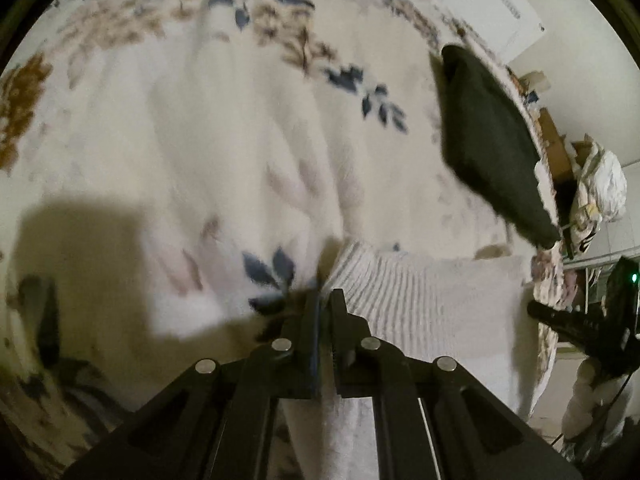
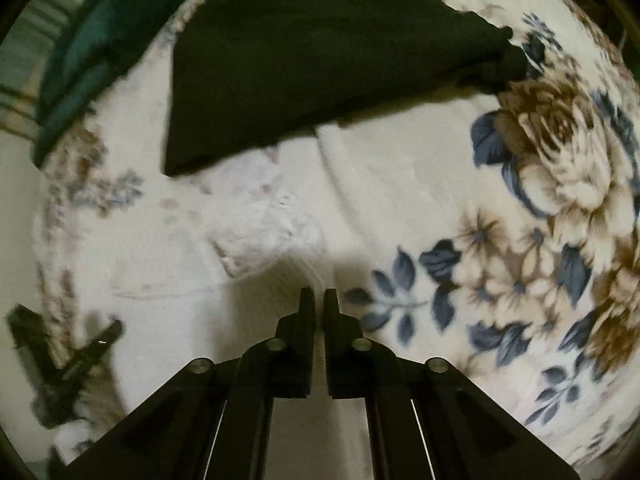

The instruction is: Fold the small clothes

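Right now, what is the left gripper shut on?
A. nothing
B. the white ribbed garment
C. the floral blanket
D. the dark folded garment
B: the left gripper has its jaws closed on the edge of the white ribbed garment, while the dark folded garment lies apart on the floral blanket.

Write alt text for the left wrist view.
The left gripper is shut on a white ribbed garment over a floral blanket. A dark folded cloth lies at the blanket's right edge, and the right gripper shows at far right.
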### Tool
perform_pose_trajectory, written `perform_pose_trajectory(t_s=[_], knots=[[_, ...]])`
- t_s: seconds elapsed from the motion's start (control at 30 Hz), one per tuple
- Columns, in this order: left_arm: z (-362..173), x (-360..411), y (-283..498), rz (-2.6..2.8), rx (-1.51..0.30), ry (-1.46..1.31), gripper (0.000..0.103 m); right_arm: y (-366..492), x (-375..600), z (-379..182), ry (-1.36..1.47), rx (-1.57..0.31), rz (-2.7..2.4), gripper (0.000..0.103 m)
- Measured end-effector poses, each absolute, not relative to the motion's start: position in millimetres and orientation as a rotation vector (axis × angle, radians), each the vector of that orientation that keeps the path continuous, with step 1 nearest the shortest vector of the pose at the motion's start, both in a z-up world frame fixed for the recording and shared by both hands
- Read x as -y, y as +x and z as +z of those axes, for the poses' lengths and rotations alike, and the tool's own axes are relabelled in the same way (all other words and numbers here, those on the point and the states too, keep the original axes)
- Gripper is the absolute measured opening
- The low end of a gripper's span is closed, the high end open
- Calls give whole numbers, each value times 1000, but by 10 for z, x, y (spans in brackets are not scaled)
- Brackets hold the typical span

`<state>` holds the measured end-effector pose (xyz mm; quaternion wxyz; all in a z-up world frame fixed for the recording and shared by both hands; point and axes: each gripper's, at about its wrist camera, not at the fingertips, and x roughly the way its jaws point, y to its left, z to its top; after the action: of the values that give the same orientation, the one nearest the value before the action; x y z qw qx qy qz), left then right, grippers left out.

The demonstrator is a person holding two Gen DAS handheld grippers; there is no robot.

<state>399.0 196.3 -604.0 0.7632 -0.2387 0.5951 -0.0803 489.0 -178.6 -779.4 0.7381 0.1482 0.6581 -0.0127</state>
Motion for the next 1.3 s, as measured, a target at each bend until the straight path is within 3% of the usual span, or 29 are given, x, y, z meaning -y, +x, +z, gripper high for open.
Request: perform_pose_trajectory(t_s=[0.17, 0.2, 0.23, 0.3, 0.33, 0.37, 0.47, 0.6, 0.67, 0.73, 0.77, 0.8, 0.83, 0.87, 1.0, 1.2, 1.27, 1.3], knots=[[-5975, -2074, 3855, -208, -1302, -650, 9, 4884, 1854, -7829, 410, -1500, 50, 9], [-5926, -2126, 3801, -212, -1295, -689, 12, 4855, 1897, -7813, 424, -1513, 62, 18], [-5891, -2166, 3761, -213, -1286, -716, 19, 4819, 1944, -7788, 424, -1516, 59, 30], [-5800, -2250, 3629, -213, -1263, -775, 35, 4703, 2054, -7721, 416, -1511, 42, 44], [-5777, -2263, 3584, -212, -1259, -789, 47, 4623, 2119, -7697, 425, -1511, 43, 45], [-5758, -2268, 3526, -211, -1257, -806, 52, 4576, 2144, -7693, 437, -1514, 48, 45], [-5815, -2143, 3431, -262, -1279, -818, 52, 4361, 2256, -7709, 511, -1521, 84, 54], [-5870, -1949, 3394, -287, -1296, -791, 47, 4141, 2275, -7779, 628, -1519, 164, 55], [-5827, -1847, 3378, -282, -1282, -734, 18, 4099, 2233, -7844, 675, -1526, 188, 55], [-5793, -1825, 3363, -261, -1267, -713, 14, 4073, 2160, -7894, 689, -1532, 207, 55], [-5766, -1851, 3342, -237, -1249, -716, 10, 4067, 2118, -7891, 679, -1521, 210, 45], [-5742, -1888, 3319, -222, -1233, -726, 9, 4064, 2059, -7878, 657, -1513, 220, 17], [-5716, -1919, 3297, -205, -1220, -730, 8, 4076, 2008, -7851, 629, -1508, 214, 7], [-5685, -1960, 3264, -183, -1210, -729, 7, 4073, 1977, -7774, 593, -1486, 186, 5], [-5773, -2129, 3223, -103, -1223, -708, 6, 4114, 2062, -7600, 524, -1442, 47, 3], [-6004, -2165, 3317, -152, -1279, -777, 10, 4193, 2039, -7919, 560, -1541, 64, 4], [-5932, -2142, 3336, -206, -1291, -786, 14, 4205, 2046, -7926, 582, -1543, 106, 7], [-5880, -2157, 3317, -210, -1283, -791, 18, 4208, 2089, -7912, 622, -1536, 141, 19]])
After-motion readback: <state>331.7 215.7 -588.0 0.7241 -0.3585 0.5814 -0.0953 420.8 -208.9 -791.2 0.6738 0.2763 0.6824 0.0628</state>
